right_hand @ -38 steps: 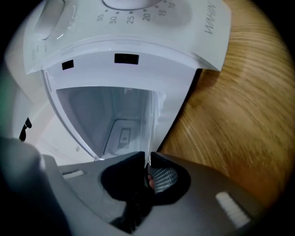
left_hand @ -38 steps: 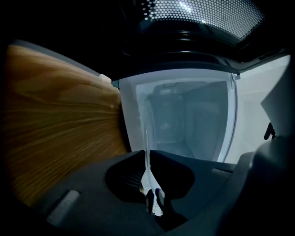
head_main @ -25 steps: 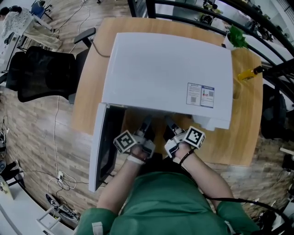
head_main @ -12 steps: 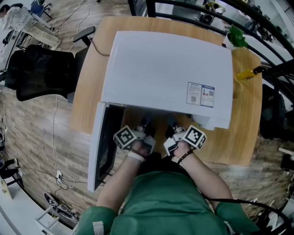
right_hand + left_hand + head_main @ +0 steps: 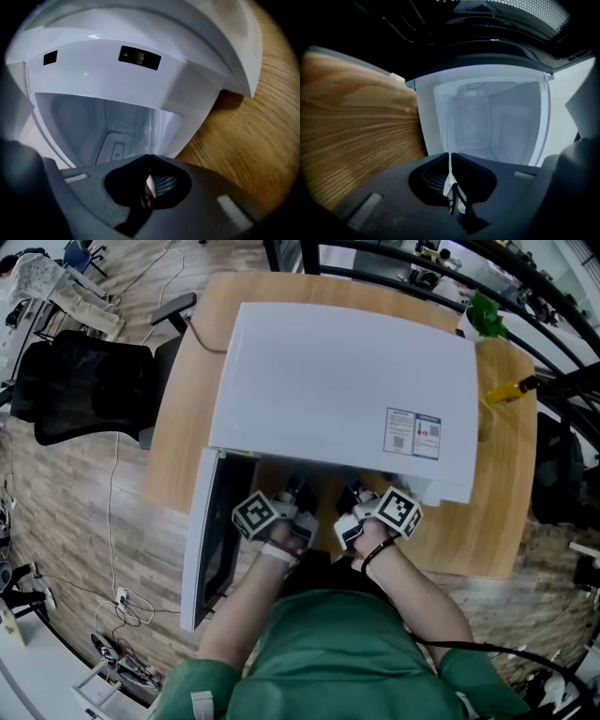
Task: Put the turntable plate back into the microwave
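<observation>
Gaping microwave cavity [image 5: 487, 122]; turntable plate [image 5: 449, 131] clamped at its mouth.

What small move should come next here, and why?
Probably a slow, level push forward. The left tongs and the just-closed right tongs are shut on a thin clear edge, seemingly the glass turntable plate, and sit just outside the open cavity of the white microwave.

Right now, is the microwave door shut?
No, the head view shows the door swung wide open at the left front of the microwave.
</observation>
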